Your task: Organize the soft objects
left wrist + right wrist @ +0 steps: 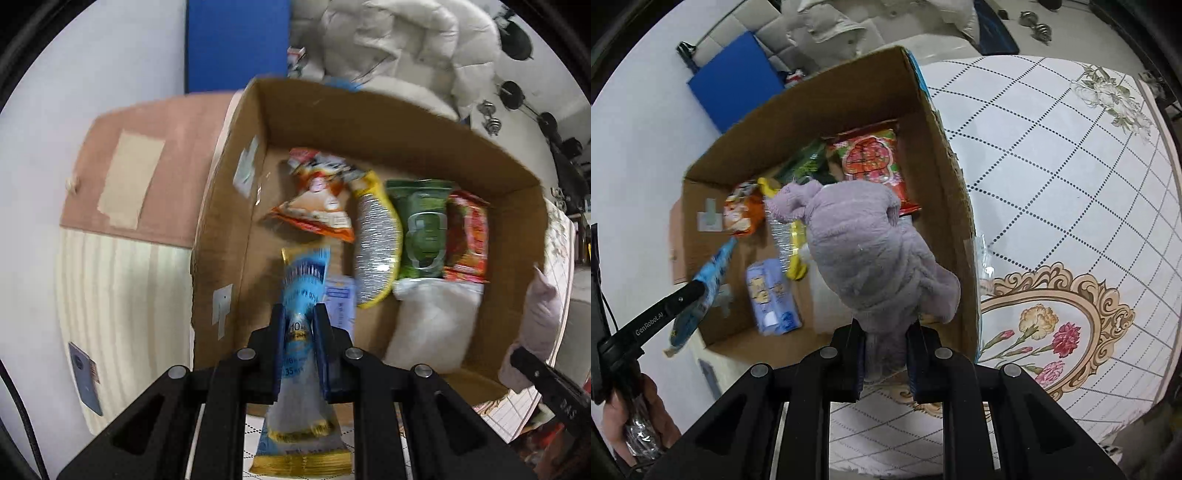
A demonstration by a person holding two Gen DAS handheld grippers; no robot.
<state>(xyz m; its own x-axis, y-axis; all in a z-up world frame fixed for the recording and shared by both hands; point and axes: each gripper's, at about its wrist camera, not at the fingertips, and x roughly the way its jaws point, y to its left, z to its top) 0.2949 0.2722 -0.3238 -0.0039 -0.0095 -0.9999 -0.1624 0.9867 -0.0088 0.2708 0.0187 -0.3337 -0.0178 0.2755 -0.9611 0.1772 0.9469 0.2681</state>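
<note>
Over the cardboard box (369,122) of snack packets (314,206), left gripper (300,314) clamps a blue pouch (304,280), right gripper (885,328) a lilac towel (864,251) hiding the packets beneath.

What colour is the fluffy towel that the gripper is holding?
The fluffy towel is pale purple, seen best in the right wrist view.

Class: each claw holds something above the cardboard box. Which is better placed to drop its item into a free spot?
Probably left: its claw holds the blue packet above bare box floor.

1 cardboard box (236,206); 2 grippers; about 7 soft packs; 1 plush
</note>
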